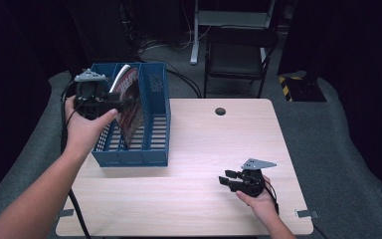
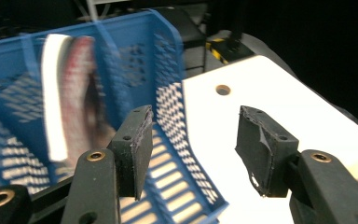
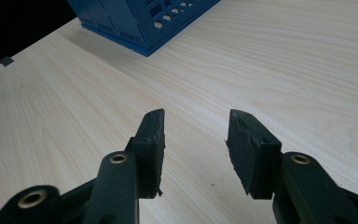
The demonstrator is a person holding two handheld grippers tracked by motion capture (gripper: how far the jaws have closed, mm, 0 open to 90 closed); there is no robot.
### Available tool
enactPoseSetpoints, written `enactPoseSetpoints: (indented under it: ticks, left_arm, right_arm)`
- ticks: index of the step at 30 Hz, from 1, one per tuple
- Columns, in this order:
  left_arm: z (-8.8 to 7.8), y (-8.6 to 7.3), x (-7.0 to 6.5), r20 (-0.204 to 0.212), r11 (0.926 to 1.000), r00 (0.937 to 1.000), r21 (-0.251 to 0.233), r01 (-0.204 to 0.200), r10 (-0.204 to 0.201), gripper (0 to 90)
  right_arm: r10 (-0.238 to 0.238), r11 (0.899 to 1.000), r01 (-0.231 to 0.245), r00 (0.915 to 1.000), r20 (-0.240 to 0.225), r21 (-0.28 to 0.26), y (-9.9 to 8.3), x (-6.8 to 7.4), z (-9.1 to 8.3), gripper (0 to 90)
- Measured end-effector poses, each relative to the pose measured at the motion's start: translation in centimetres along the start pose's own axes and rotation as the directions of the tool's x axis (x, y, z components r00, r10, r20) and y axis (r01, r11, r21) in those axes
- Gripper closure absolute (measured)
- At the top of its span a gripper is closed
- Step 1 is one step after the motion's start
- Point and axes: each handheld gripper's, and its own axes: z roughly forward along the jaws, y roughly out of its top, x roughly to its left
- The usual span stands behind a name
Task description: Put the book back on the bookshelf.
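On the left side of the table (image 1: 199, 199) stands a blue file rack (image 1: 154, 129). It has slots with walls full of little holes. Its long side runs from the near edge of the table toward the far edge.

A book (image 1: 129, 102) stands on its edge inside the rack, in the middle slot. Its long side runs the same way as the rack, from near to far. It leans a bit, with its top tipped to the left, toward the left gripper. Its cover is dark red with a pattern, and its white page edge faces up and to the left. In the left gripper view the book (image 2: 70, 98) looks blurry, so its cover is hard to make out.

The left gripper (image 1: 122, 101) is up in the air over the rack, just beside the top of the book, and it points to the right. Its jaws are apart and nothing is between them. In the left gripper view the left gripper (image 2: 191, 144) has only the rack wall (image 2: 168, 107) and the bright table behind the gap.

Far to the right, near the front of the table, the right gripper (image 1: 225, 177) rests low in a hand (image 1: 258, 196) and points to the left. Its jaws are apart too. In the right gripper view the right gripper (image 3: 195, 140) has bare wood between its jaws, and a corner of the rack (image 3: 140, 23) shows at the top.
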Motion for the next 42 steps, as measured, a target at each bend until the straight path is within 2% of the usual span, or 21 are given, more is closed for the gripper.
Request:
enactPoseSetpoints:
  ticks: [3, 7, 11, 14, 23, 26, 32, 34, 36, 37, 41, 42]
  left_arm:
    - [0.3, -0.8, -1.4, 0.042, 0.9994, 0.9986, 0.014, -0.033, 0.033, 45.9]
    - [0.7, -2.2, -2.7, 0.081, 0.9982, 0.9951, 0.016, -0.058, 0.056, 46.0]
    - [1.2, -3.7, -3.5, 0.104, 0.9982, 0.9933, 0.028, -0.053, 0.050, 45.9]
    - [1.7, -5.0, -4.0, 0.105, 0.9966, 0.9924, 0.043, -0.071, 0.066, 45.9]
    - [2.4, -7.8, -4.7, 0.139, 0.9967, 0.9886, 0.049, -0.065, 0.058, 45.9]
    - [2.8, -9.2, -5.3, 0.156, 0.9959, 0.9862, 0.063, -0.065, 0.054, 45.8]
    - [3.3, -12.5, -6.4, 0.167, 0.9935, 0.9834, 0.075, -0.085, 0.072, 45.8]
    - [3.6, -13.7, -6.5, 0.173, 0.9945, 0.9832, 0.076, -0.072, 0.058, 45.8]
    - [4.1, -15.0, -6.4, 0.190, 0.9950, 0.9815, 0.090, -0.043, 0.025, 45.8]
    - [4.4, -15.7, -6.3, 0.186, 0.9952, 0.9824, 0.094, -0.028, 0.010, 45.8]
    - [5.1, -17.7, -6.1, 0.140, 0.9957, 0.9901, 0.092, -0.010, -0.003, 45.8]
    - [5.3, -18.0, -6.1, 0.125, 0.9959, 0.9922, 0.089, -0.016, 0.005, 45.8]
  right_arm:
    - [-0.001, 1.000, 0.001, 1.0000, 0.001, -0.001, 0.0, 0.0, 0.0, 56.4]
    - [0.004, 1.000, -0.004, 1.0000, 0.003, -0.002, 0.0, 0.0, -0.1, 56.3]
    - [0.003, 1.000, -0.003, 1.0000, 0.006, -0.001, 0.0, 0.0, -0.1, 56.1]
    - [0.005, 1.000, -0.005, 1.0000, 0.007, -0.002, 0.0, 0.0, -0.1, 56.0]
    - [0.001, 1.000, -0.001, 1.0000, 0.007, -0.003, 0.0, 0.0, -0.1, 56.0]
    - [-0.002, 1.000, 0.002, 1.0000, 0.009, -0.003, 0.0, -0.1, -0.1, 55.9]
    - [-0.001, 1.000, 0.001, 1.0000, 0.009, -0.002, 0.0, -0.1, -0.2, 55.9]
    - [0.000, 1.000, 0.000, 1.0000, 0.007, -0.003, 0.0, -0.1, -0.2, 55.9]
    - [0.003, 1.000, -0.003, 0.9999, 0.013, -0.003, 0.0, 0.0, -0.2, 55.9]
    - [0.001, 1.000, 0.000, 0.9999, 0.012, -0.003, 0.0, 0.0, -0.2, 55.9]
    - [0.004, 1.000, -0.004, 0.9999, 0.011, -0.005, 0.0, 0.0, -0.2, 55.8]
    - [0.005, 1.000, -0.005, 0.9999, 0.012, -0.005, 0.0, 0.0, -0.2, 55.8]
